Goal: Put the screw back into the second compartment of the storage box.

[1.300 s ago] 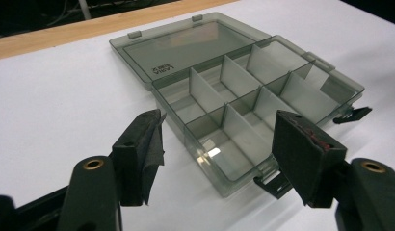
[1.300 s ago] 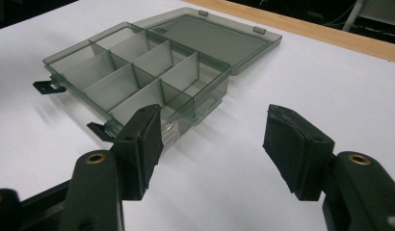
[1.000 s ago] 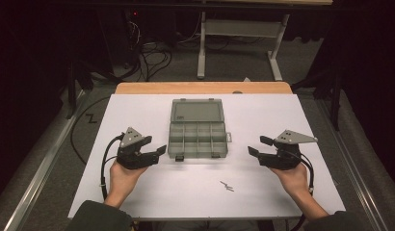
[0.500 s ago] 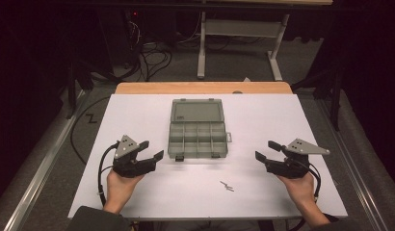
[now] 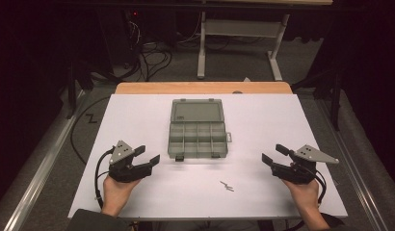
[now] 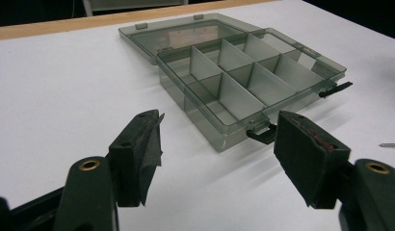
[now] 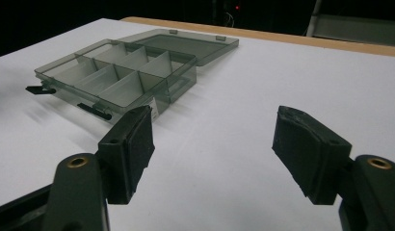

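High view: a white table [image 5: 138,115] bears an open, clear grey box [image 5: 198,129] at its centre, slightly toward the far edge. The lid [image 5: 196,111] lies flat on the far side; the tray on the near side is divided into compartments in two rows, all of which look empty. Two dark latches [image 5: 178,158] project from the tray's near wall. A small metal piece [image 5: 227,186] lies on the table nearer than the box and a little to the right, apart from both it and the grippers.

The left gripper [image 5: 151,156] is held low at the near left, just beside the box's near left corner without touching it. Its jaws stand apart with nothing between them. In the left gripper view, the left gripper [image 6: 217,144] points at the box's [image 6: 243,82] near corner, and a latch [image 6: 261,134] shows between the pads, farther off.

The right gripper [image 5: 274,154] is held low at the near right, well apart from the box. Its jaws have just been opening and now stand wide, with nothing between them. In the right gripper view, the right gripper [image 7: 212,139] frames bare table, with the box [image 7: 123,72] off to the left beyond its jaws.
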Demonstrator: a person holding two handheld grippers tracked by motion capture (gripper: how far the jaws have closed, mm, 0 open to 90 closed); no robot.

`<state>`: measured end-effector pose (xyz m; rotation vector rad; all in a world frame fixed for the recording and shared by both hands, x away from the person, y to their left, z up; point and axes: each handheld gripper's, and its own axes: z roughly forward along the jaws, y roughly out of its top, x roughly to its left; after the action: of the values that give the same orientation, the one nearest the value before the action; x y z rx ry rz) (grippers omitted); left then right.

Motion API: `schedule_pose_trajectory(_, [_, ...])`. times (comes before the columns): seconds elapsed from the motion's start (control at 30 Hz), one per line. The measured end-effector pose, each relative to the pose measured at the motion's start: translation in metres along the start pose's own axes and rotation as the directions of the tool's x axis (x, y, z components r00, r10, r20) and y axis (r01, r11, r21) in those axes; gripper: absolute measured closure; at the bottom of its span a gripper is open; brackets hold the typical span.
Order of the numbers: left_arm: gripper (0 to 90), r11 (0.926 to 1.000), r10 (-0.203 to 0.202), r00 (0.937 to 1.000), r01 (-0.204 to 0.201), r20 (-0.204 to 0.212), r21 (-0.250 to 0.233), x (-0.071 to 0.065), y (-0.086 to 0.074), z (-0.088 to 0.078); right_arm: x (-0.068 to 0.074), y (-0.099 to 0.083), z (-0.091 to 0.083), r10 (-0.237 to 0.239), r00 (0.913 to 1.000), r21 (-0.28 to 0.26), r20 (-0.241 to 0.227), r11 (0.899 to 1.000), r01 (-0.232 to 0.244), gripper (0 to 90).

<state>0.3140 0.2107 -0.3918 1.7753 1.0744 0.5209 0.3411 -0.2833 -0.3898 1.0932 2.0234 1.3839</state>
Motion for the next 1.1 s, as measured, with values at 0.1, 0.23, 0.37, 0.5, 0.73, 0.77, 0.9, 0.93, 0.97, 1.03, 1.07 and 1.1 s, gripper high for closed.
schedule_pose_trajectory(0.1, [33.7,1.0000,-0.001,1.0000,0.001,0.005,0.008,0.000,0.000,0.001,0.000,0.000,0.001,-0.010,0.9999,-0.001,0.005,1.000,0.010,32.3])
schedule_pose_trajectory(0.23, [33.6,0.9999,-0.013,0.9999,0.013,0.007,0.008,0.000,0.002,0.001,0.001,-0.001,0.001,-0.019,0.9998,0.003,-0.002,1.000,0.019,32.3])
schedule_pose_trajectory(0.37, [33.5,0.9998,-0.015,0.9998,0.015,0.015,0.009,-0.003,0.005,0.001,0.003,0.000,0.001,-0.039,0.9991,-0.003,-0.015,0.999,0.039,32.2])
schedule_pose_trajectory(0.5, [33.2,0.9995,-0.011,0.9991,0.010,0.041,0.032,-0.006,0.009,0.005,0.003,0.000,0.000,-0.040,0.9990,-0.006,-0.020,0.999,0.040,32.4])
schedule_pose_trajectory(0.73, [32.9,0.9968,0.022,0.9955,-0.029,0.092,0.074,-0.012,0.016,0.011,0.003,0.000,0.000,-0.024,0.9996,-0.001,-0.013,1.000,0.024,32.4])
schedule_pose_trajectory(0.77, [33.0,0.9966,0.025,0.9948,-0.032,0.098,0.076,-0.013,0.017,0.011,0.003,0.000,0.000,-0.031,0.9994,-0.004,-0.013,1.000,0.031,32.5])
schedule_pose_trajectory(0.9, [34.3,0.9944,0.045,0.9925,-0.055,0.113,0.090,-0.016,0.020,0.013,0.001,0.000,0.002,-0.025,0.9996,0.009,-0.010,1.000,0.025,32.6])
schedule_pose_trajectory(0.93, [34.6,0.9939,0.049,0.9919,-0.060,0.117,0.092,-0.016,0.021,0.014,0.001,0.000,0.002,-0.023,0.9997,0.009,-0.009,1.000,0.023,32.6])
schedule_pose_trajectory(0.97, [34.8,0.9930,0.058,0.9908,-0.070,0.122,0.095,-0.017,0.022,0.014,0.001,0.000,0.002,-0.031,0.9995,0.006,-0.010,1.000,0.031,32.6])
schedule_pose_trajectory(1.03, [35.1,0.9924,0.066,0.9891,-0.079,0.132,0.095,-0.020,0.024,0.015,0.001,-0.001,0.001,-0.025,0.9997,0.004,-0.009,1.000,0.025,32.6])
schedule_pose_trajectory(1.07, [35.2,0.9913,0.072,0.9881,-0.086,0.136,0.100,-0.021,0.025,0.015,0.001,-0.001,0.001,-0.023,0.9997,0.004,-0.008,1.000,0.023,32.6])
schedule_pose_trajectory(1.1, [35.3,0.9909,0.075,0.9872,-0.090,0.141,0.100,-0.022,0.026,0.016,0.001,-0.001,0.001,-0.026,0.9996,0.003,-0.008,1.000,0.026,32.7])
